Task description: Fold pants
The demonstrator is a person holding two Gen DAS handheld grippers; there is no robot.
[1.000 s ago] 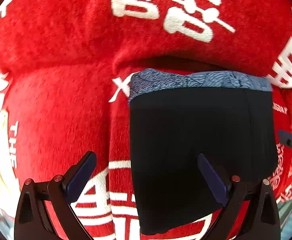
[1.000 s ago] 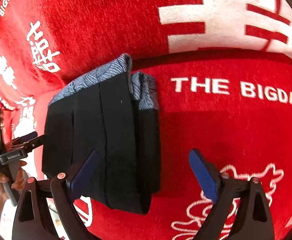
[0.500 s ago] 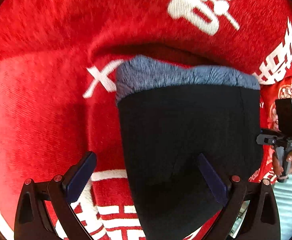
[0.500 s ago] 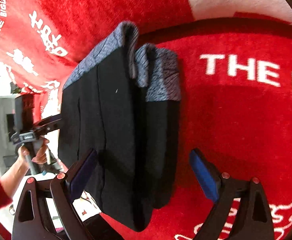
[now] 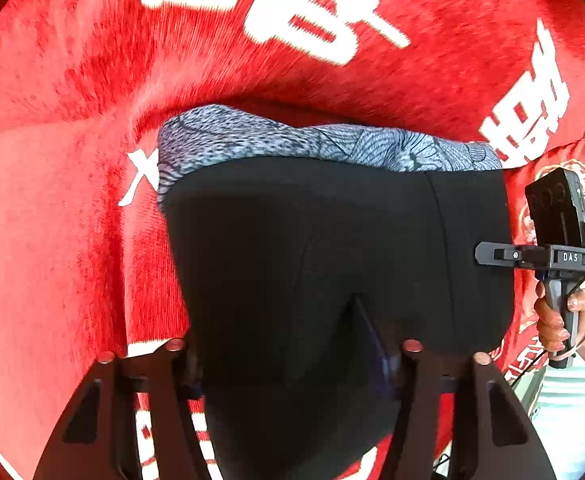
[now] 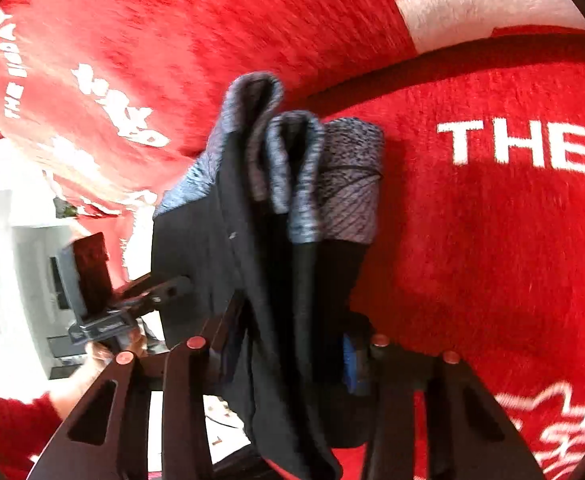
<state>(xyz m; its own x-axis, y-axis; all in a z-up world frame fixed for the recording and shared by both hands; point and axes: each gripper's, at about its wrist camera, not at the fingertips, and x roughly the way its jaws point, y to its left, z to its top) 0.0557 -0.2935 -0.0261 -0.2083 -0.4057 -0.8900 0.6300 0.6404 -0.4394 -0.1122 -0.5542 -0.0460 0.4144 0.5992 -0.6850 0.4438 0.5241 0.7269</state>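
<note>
- Plush red blanket (image 5: 52, 240) with white lettering covers the surface; pale room shows at 9 o'clock in the right wrist view.
- Left gripper (image 5: 292, 356) and right gripper (image 6: 288, 344) are both closing on the folded black pants (image 5: 332, 260).

Pants (image 5: 332, 248) black, waistband (image 5: 324, 144) mottled blue-grey with line pattern; blanket (image 5: 52, 240) red, white lettering
</note>
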